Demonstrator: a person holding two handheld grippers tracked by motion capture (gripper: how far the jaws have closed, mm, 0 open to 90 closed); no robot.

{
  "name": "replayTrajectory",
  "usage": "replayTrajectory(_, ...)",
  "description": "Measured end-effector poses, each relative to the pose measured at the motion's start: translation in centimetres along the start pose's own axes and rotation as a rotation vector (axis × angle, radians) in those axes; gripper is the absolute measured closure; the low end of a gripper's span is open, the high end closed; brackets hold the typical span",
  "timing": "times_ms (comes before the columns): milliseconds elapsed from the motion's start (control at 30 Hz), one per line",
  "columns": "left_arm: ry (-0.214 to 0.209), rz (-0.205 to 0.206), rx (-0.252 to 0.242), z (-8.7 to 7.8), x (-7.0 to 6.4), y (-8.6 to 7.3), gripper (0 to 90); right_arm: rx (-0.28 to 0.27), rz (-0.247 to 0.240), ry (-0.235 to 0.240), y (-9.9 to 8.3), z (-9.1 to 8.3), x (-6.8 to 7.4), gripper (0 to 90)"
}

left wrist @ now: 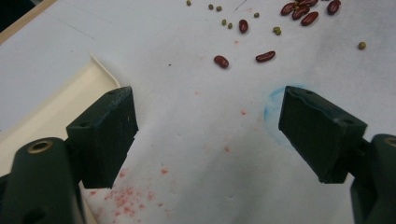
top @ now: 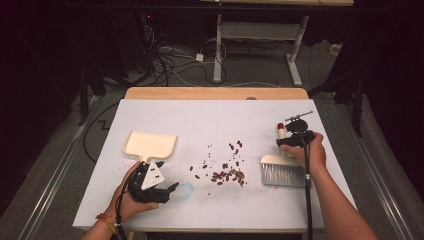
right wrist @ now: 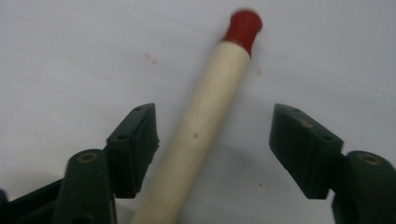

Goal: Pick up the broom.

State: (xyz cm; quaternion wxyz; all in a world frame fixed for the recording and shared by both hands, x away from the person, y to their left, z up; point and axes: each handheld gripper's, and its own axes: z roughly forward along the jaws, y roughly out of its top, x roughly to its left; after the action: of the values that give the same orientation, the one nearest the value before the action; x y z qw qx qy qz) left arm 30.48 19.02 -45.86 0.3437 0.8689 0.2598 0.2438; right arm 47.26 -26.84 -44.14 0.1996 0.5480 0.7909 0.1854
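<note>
Evidently a sweep is intended: the right gripper [right wrist: 212, 144] is spread wide astride the brush handle [right wrist: 205, 126], ungripped, while the left gripper [left wrist: 205, 135] (equally wide, empty) is held beside the dustpan [top: 150, 145], beans [top: 227, 172] scattered between.

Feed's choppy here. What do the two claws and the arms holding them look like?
Both claws are black. The left claw carries a grey three-cornered plate on top; its blocky, dark green-black pads have small screw holes. The right claw trails a black cable down the forearm. Forearms are bare, no sleeves; a red-orange bracelet circles the left wrist.
</note>
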Motion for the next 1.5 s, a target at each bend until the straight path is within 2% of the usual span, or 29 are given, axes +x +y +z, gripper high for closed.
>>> replayTrajectory(67, -0.001, 0.000, 0.002, 0.0, 0.0, 0.0, 18.8, 0.028, 0.049, 0.037, 0.1, 1.2, -0.7, 37.6)
replayTrajectory(100, -0.001, 0.000, 0.002, 0.0, 0.0, 0.0, 18.8, 0.028, 0.060, 0.050, 0.1, 1.2, -0.9, 41.3)
replayTrajectory(167, -0.003, 0.003, 0.008, -0.1, -0.1, -0.2, 18.7, 0.027, 0.038, 0.054, 0.3, 1.2, -0.7, 51.0)
replayTrajectory(200, -0.004, 0.005, 0.013, -0.1, -0.1, -0.2, 18.8, 0.033, 0.027, 0.043, 0.4, 1.1, -0.4, 53.2)
replayTrajectory(367, -0.007, 0.001, 0.014, 0.0, -0.1, -0.2, 18.8, 0.056, -0.013, 0.045, 1.0, 1.2, 0.6, 59.1)
replayTrajectory(500, -0.011, 0.010, 0.020, 0.1, -0.2, -0.1, 18.8, 0.053, -0.021, 0.079, 1.0, 1.2, 0.5, 68.4)
replayTrajectory(633, -0.014, 0.005, 0.024, 0.3, -0.2, -0.1, 18.9, 0.045, -0.039, 0.086, 1.0, 1.2, 0.6, 69.8)
replayTrajectory(767, -0.009, -0.012, 0.018, 0.2, 0.0, -0.1, 18.9, 0.020, -0.031, 0.105, 0.7, 1.0, 0.3, 70.0)
replayTrajectory(867, -0.014, -0.038, 0.022, 0.2, 0.1, -0.2, 18.9, -0.057, 0.002, 0.128, 0.2, -0.1, -0.2, 70.0)
replayTrajectory(933, -0.004, -0.038, 0.019, 0.1, 0.2, -0.2, 18.8, -0.132, 0.024, 0.152, -0.3, -1.3, -0.7, 70.1)
replayTrajectory(1033, -0.007, -0.062, 0.011, -0.1, 0.2, -0.2, 18.7, -0.250, 0.026, 0.157, -1.3, -3.6, -1.0, 70.1)
replayTrajectory(1100, 0.000, -0.057, 0.004, -0.2, 0.3, -0.2, 18.7, -0.321, 0.030, 0.176, -2.1, -5.1, -1.1, 70.1)
replayTrajectory(1133, 0.005, -0.068, -0.003, -0.4, 0.3, -0.1, 18.7, -0.354, 0.035, 0.187, -2.5, -5.8, -1.2, 70.1)
replayTrajectory(1200, 0.010, -0.071, -0.007, -0.4, 0.3, 0.0, 18.6, -0.439, 0.045, 0.167, -3.4, -7.3, -1.0, 70.2)
replayTrajectory(1233, 0.010, -0.071, -0.007, -0.4, 0.3, 0.0, 18.6, -0.475, 0.034, 0.160, -3.7, -8.0, -0.9, 70.1)
replayTrajectory(1267, 0.011, -0.066, -0.005, -0.3, 0.3, 0.0, 18.5, -0.498, 0.024, 0.167, -3.9, -8.7, -0.8, 70.1)
replayTrajectory(1367, 0.008, -0.047, 0.001, -0.4, 0.1, 0.2, 18.6, -0.549, 0.037, 0.199, -4.7, -9.9, -0.8, 70.1)
replayTrajectory(1500, 0.001, -0.050, -0.010, -0.7, -0.1, 0.2, 18.8, -0.598, 0.025, 0.178, -5.1, -10.8, -0.5, 70.1)
